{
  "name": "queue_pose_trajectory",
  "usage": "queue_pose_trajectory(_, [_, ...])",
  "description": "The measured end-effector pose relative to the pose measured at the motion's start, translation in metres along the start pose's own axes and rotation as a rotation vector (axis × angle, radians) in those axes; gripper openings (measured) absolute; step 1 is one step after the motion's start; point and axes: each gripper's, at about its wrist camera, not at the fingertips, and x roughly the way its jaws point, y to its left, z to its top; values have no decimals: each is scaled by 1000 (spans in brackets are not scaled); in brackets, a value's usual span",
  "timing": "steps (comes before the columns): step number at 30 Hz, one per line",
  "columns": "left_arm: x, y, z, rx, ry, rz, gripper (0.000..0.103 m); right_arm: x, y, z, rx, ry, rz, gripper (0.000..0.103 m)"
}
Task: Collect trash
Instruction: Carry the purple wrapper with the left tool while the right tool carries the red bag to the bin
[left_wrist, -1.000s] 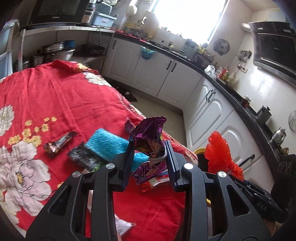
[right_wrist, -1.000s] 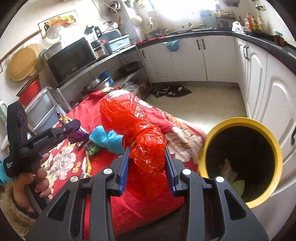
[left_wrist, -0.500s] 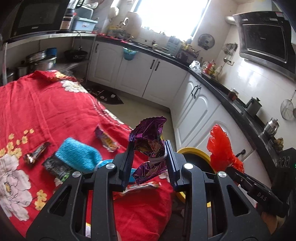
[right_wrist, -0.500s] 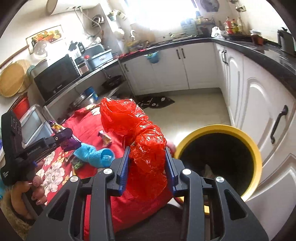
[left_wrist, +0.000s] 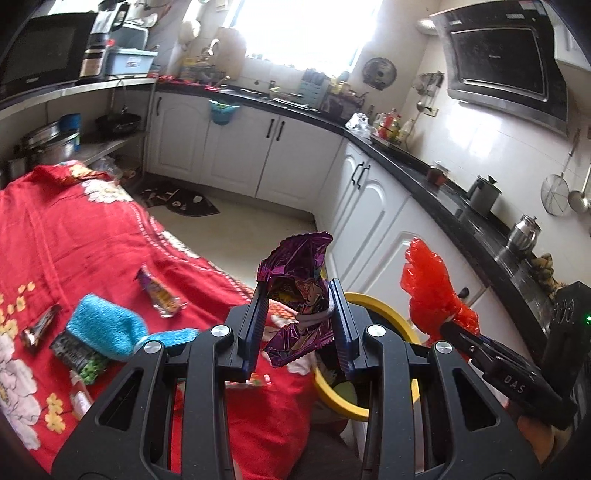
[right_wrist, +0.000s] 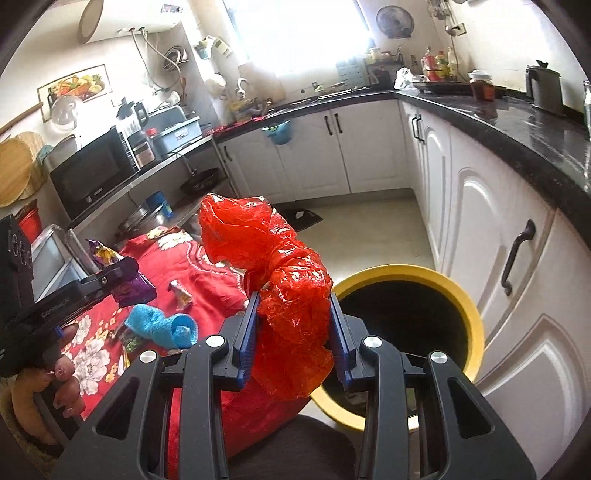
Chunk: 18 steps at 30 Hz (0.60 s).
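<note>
**Two pieces of trash held by the bin**

Two tongs are closed on trash: a purple wrapper (left_wrist: 300, 295) is pinched by the left tongs (left_wrist: 297, 325), a red plastic bag (right_wrist: 284, 295) by the right tongs (right_wrist: 291, 341). Just beyond, the yellow bin (right_wrist: 472, 325) stands beside the table (left_wrist: 55, 236), where a blue cloth (left_wrist: 107, 326) and more wrappers (left_wrist: 160, 291) are left.

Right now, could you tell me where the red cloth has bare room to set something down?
The cloth is bare across its far stretch, from the snack wrapper back toward the pots. The near part is crowded: blue sock, candy bar and dark packet lie close together there.
</note>
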Motion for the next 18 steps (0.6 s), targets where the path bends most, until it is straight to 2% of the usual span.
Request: queue_pose_trajectory(18, [28,-58,-10,86,49,-109,26,-17,-35,0,37,-35,-102,33])
